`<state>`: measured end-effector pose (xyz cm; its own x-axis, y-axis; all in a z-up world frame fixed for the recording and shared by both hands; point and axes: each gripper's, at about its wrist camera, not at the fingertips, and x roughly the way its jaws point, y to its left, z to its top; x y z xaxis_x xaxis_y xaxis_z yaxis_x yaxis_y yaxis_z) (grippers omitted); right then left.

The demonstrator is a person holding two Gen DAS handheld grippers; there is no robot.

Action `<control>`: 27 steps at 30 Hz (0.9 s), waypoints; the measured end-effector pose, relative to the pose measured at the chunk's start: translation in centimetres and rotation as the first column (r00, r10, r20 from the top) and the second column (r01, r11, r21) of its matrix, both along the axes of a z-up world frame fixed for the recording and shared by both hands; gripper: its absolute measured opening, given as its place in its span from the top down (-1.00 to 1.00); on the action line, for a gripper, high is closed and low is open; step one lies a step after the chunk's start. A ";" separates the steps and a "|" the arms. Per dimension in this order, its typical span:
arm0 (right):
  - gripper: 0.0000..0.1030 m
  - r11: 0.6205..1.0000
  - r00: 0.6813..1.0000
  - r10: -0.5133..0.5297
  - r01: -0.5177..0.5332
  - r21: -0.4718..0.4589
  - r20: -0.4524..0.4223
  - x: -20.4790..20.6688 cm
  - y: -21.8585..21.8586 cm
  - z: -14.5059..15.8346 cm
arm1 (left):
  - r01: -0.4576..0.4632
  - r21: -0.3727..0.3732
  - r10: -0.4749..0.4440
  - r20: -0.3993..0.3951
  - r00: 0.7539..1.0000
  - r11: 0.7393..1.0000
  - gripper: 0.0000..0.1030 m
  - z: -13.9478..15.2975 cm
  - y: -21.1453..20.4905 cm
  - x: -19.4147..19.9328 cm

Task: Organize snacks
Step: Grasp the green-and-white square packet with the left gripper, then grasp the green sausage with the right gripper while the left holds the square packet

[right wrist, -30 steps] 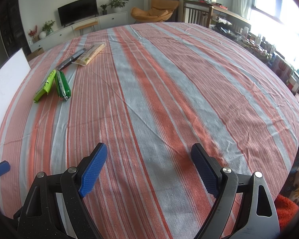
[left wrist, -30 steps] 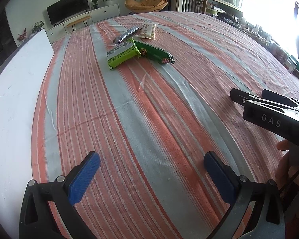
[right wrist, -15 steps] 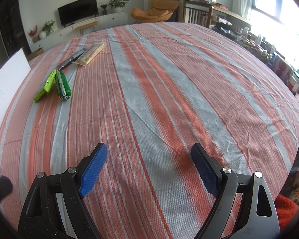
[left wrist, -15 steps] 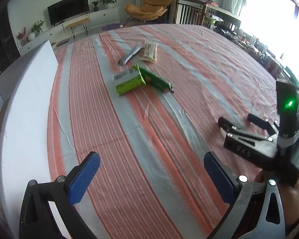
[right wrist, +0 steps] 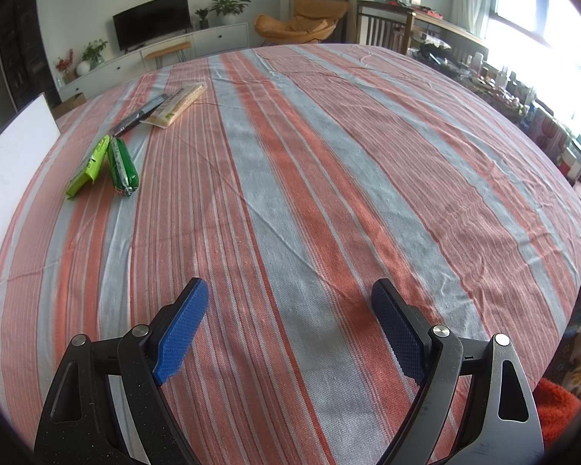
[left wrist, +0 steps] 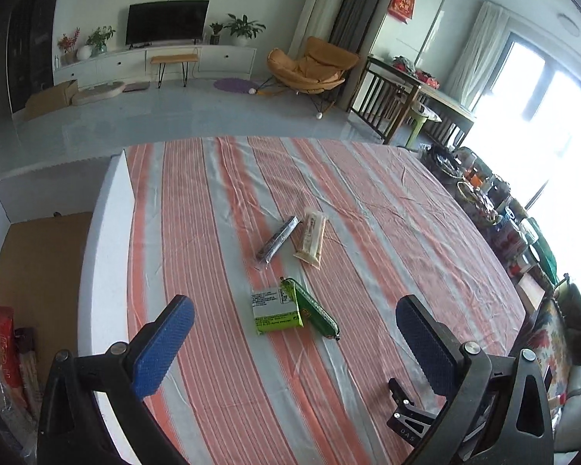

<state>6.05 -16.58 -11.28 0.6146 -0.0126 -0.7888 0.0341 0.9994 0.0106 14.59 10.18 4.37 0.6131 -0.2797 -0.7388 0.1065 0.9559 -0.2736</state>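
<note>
Four snacks [left wrist: 277,310] on striped tablecloth [right wrist: 329,193]

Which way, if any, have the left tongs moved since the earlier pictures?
Yes. The left tongs rose and pulled back: the lime snack packet looks smaller and lower in view, and the floor beyond the striped tablecloth now shows.

Home living rm: TV [left wrist: 166,22], orange lounge chair [left wrist: 310,68], houseplants [left wrist: 242,27].

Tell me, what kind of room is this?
Most likely a home living room: a television on a low white cabinet, an orange lounge chair, and snack packets lying on a striped tablecloth.
</note>
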 end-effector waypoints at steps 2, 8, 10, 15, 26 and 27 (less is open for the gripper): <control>-0.71 1.000 1.000 0.000 0.000 0.000 0.000 0.0 0.0 0.0 | -0.002 0.033 0.004 -0.055 0.998 0.999 -0.99 -1.9 -0.6 1.2; -0.71 1.000 1.000 0.000 0.000 0.000 0.000 0.0 0.0 0.0 | 0.025 0.142 0.000 -0.177 0.984 0.990 -0.99 -8.9 -3.7 5.0; -0.71 1.000 1.000 0.000 0.000 0.000 0.000 0.0 0.0 0.0 | -0.005 0.129 0.032 -0.206 0.978 0.992 -0.99 -10.8 -3.7 6.2; -0.72 1.000 1.000 0.000 0.000 0.000 0.001 0.0 0.0 0.0 | 0.003 0.130 0.031 -0.257 0.966 0.991 -0.99 -14.1 -3.8 8.4; -0.73 1.000 1.000 -0.001 0.001 0.000 0.001 0.0 0.0 -0.1 | 0.003 0.141 0.033 -0.253 0.967 0.990 0.00 -14.5 -3.1 5.2; -0.73 1.000 1.000 -0.001 0.001 0.000 0.001 0.0 0.0 -0.1 | 0.009 0.150 0.030 -0.255 0.967 0.989 0.00 -14.5 -3.1 4.2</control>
<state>6.04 -16.57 -11.34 0.6153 -0.0133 -0.7882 0.0348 0.9993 0.0104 18.83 7.04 -10.10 0.4007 -0.1490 -0.9040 0.0416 0.9886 -0.1446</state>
